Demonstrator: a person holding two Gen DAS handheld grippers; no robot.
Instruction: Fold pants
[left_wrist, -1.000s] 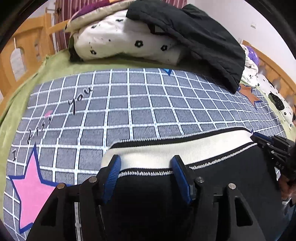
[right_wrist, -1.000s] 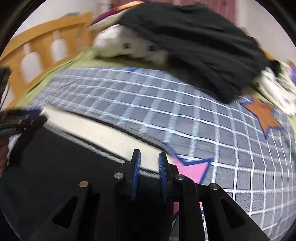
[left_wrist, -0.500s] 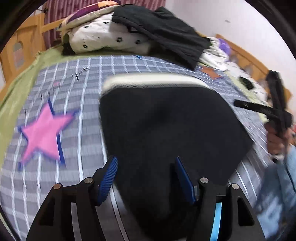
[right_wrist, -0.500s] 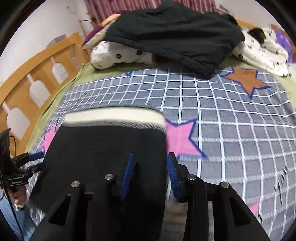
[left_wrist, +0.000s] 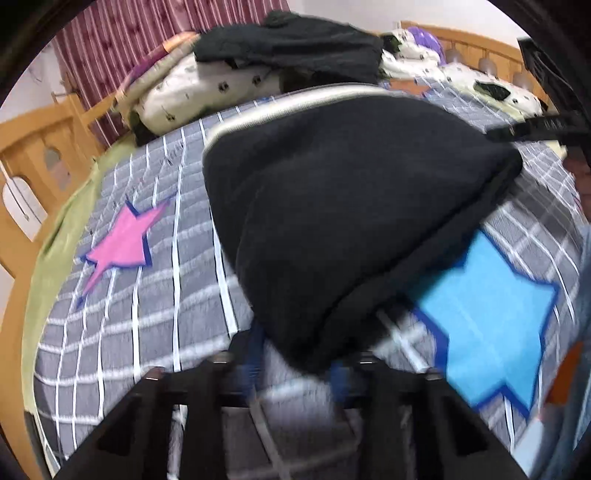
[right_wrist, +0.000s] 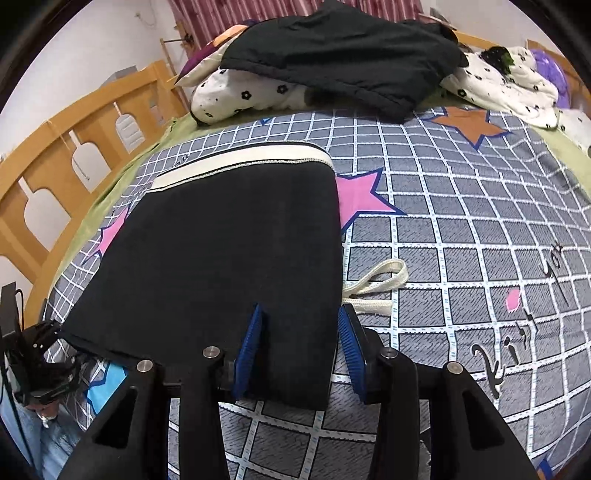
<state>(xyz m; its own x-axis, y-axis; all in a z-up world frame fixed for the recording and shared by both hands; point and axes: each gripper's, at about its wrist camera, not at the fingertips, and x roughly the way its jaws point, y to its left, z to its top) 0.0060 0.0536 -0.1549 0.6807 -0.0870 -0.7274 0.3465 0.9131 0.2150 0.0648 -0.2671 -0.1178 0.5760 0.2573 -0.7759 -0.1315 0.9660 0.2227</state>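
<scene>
Two claws — left claw (left_wrist: 295, 365) closing on the pants (right_wrist: 229, 251), right claw (right_wrist: 301, 347) apart, astride their edge.

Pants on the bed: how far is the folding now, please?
Done: the black pants lie as one flat panel on the bed, cream band far. In hand: left gripper just closing around the near corner; right gripper just opened, astride the edge. Left: probably a further fold; a drawstring sticks out.

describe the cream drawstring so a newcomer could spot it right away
Start at the grid-patterned bedspread, then the black pants lying flat on it. The drawstring pokes out from their right edge: a flat cream cord loop, the only loose cord on the spread.
</scene>
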